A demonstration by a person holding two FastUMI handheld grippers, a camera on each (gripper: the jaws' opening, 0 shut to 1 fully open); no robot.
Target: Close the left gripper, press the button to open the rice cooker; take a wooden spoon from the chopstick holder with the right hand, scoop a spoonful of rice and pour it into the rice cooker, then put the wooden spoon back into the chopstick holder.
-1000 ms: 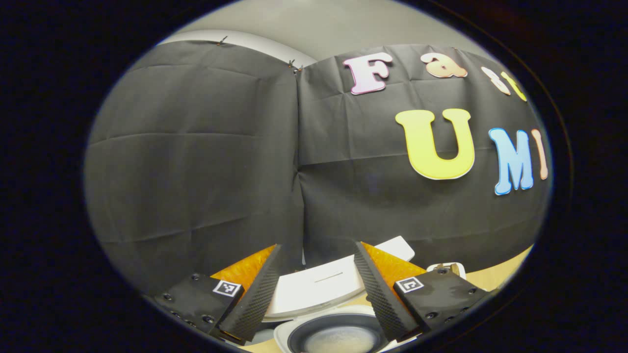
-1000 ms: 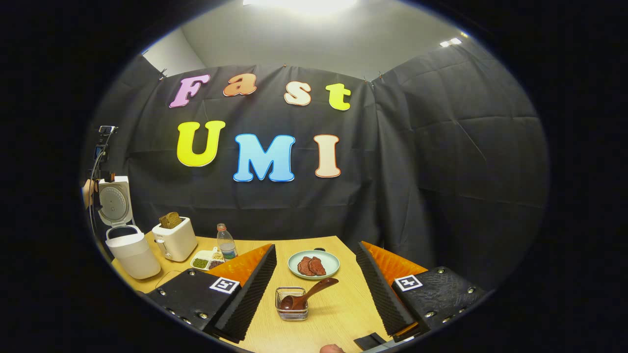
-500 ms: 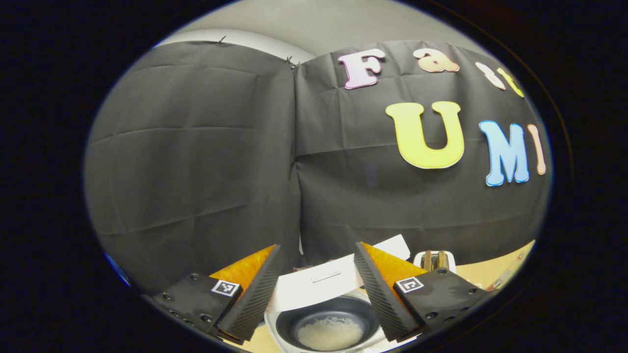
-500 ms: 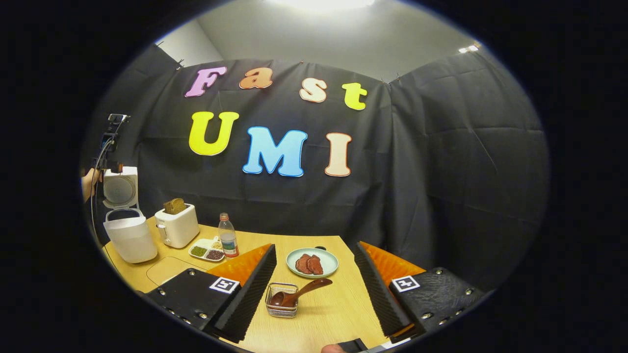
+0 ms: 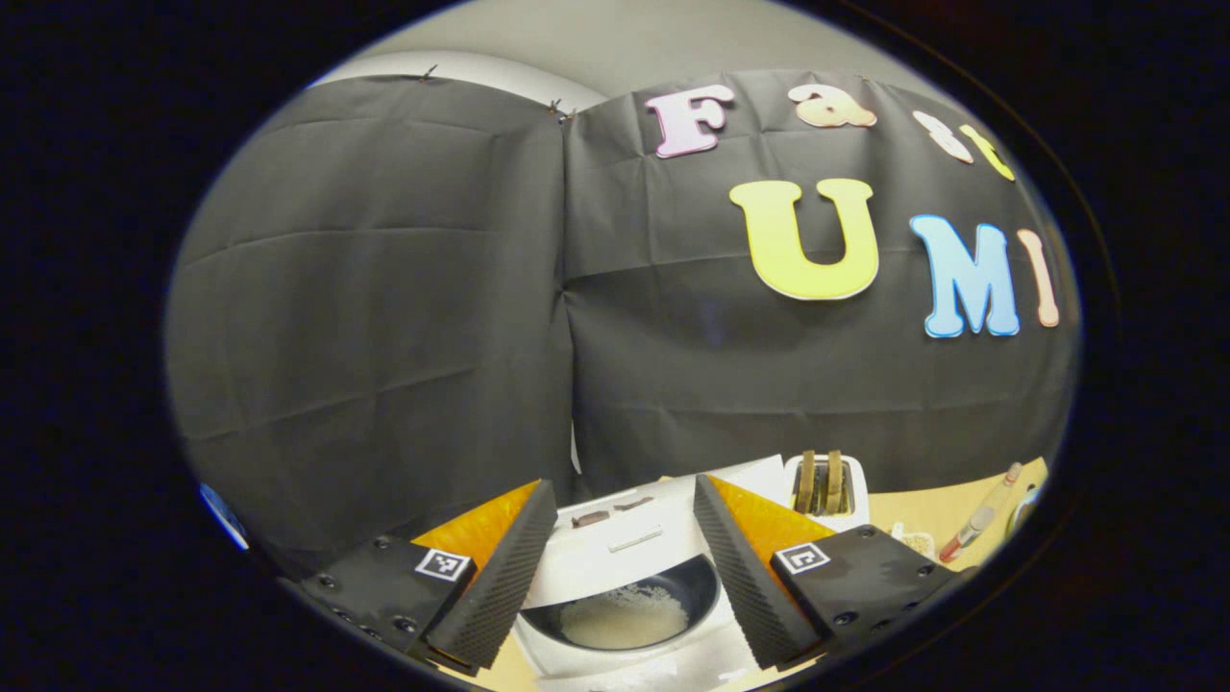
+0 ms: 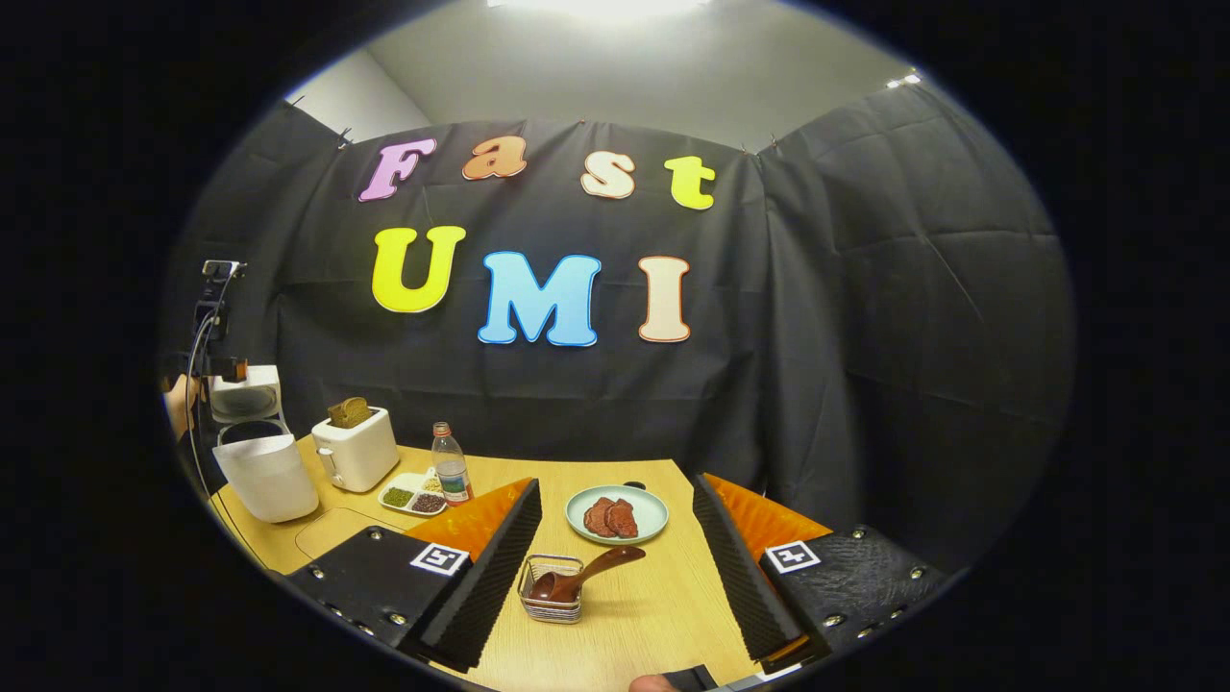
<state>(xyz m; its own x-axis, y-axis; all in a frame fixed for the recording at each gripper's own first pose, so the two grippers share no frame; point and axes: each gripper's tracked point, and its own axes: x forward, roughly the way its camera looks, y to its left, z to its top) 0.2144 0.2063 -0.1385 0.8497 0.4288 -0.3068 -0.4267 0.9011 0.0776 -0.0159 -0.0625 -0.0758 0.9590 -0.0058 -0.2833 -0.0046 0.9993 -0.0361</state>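
Left gripper [image 5: 623,577] spread wide, now nearer the open cooker [image 5: 625,615] at 6 o'clock. Right gripper [image 6: 615,577] agape, empty; spoon [image 6: 586,577] in holder [image 6: 550,604], closer than before.

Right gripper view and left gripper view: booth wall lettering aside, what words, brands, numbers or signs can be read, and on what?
No text is readable.
Bottle: label too small to read.
Rice cooker: dark marks on its open lid, too blurred to read.
Left gripper and right gripper: square coded tags, no words or numbers.
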